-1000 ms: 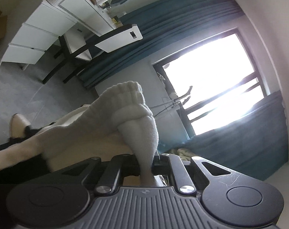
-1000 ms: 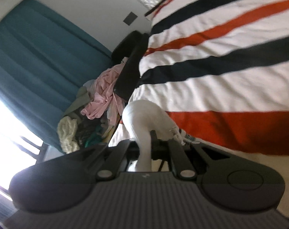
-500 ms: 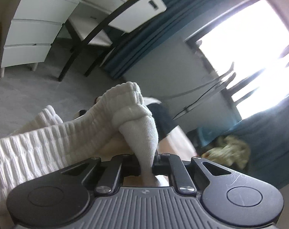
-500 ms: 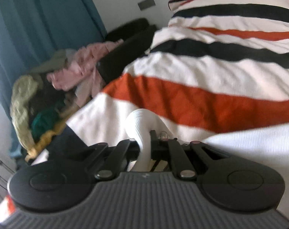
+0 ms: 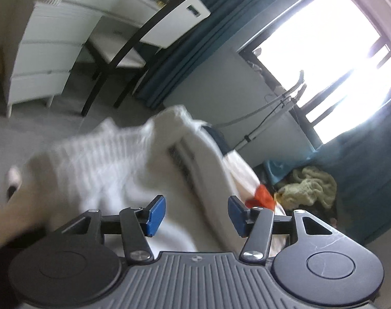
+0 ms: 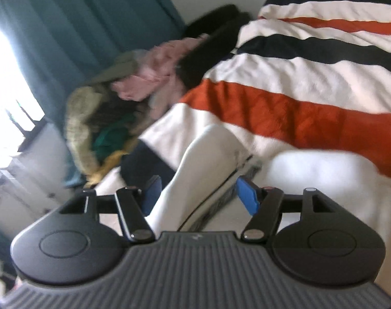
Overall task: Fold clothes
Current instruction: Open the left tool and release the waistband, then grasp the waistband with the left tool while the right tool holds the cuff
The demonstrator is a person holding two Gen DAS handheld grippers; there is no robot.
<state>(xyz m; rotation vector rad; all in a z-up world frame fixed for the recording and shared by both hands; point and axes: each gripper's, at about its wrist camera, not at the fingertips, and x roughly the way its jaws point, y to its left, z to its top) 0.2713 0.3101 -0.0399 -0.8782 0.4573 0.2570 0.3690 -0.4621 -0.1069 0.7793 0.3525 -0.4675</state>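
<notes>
A white ribbed knit garment (image 5: 97,170) lies loose and blurred in front of my left gripper (image 5: 196,215), whose blue pads (image 5: 156,213) stand wide apart with nothing between them pinched. In the right wrist view the same white garment (image 6: 208,164) with a dark zipper edge runs between the spread jaws of my right gripper (image 6: 199,193), which is open. The cloth rests on a striped bed cover (image 6: 311,82) of white, orange and black bands.
A heap of mixed clothes (image 6: 123,97) is piled at the bed's far corner, also in the left wrist view (image 5: 308,185). A white desk with drawers (image 5: 48,51) and a black-legged chair (image 5: 133,41) stand by teal curtains (image 5: 195,38). A bright window (image 5: 324,51) is at the right.
Both grippers were shut on the white garment; both have opened and let it go. The cloth has dropped and spread out in front of them.
</notes>
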